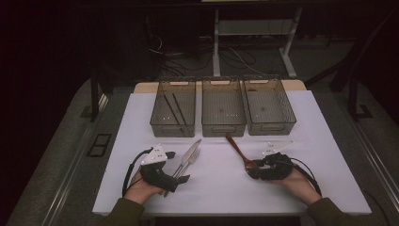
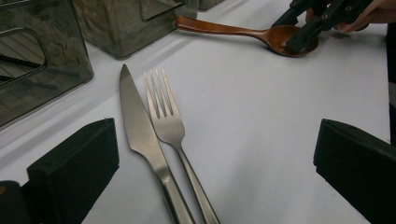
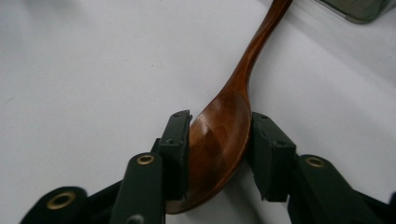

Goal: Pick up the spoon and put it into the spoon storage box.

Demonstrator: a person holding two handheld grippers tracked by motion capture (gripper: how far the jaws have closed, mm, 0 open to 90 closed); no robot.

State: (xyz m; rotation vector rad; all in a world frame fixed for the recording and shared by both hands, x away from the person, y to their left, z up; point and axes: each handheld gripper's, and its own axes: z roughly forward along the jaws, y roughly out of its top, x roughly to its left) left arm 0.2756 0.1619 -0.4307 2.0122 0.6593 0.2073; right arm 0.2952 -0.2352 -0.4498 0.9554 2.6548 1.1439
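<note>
1. High view: my right gripper lay low on the white table, jaws at the wooden spoon bowl; my left gripper rested beside the knife and fork.
2. Left gripper view: jaws spread wide, cutlery handles cut off below.
3. Right gripper view: pads pinched the spoon's bowl; its handle ran out of frame.

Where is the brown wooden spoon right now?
The wooden spoon lies on the white table, right of the knife and fork in the high view, just before the middle bin. Its bowl sits between the right gripper jaws.
</note>
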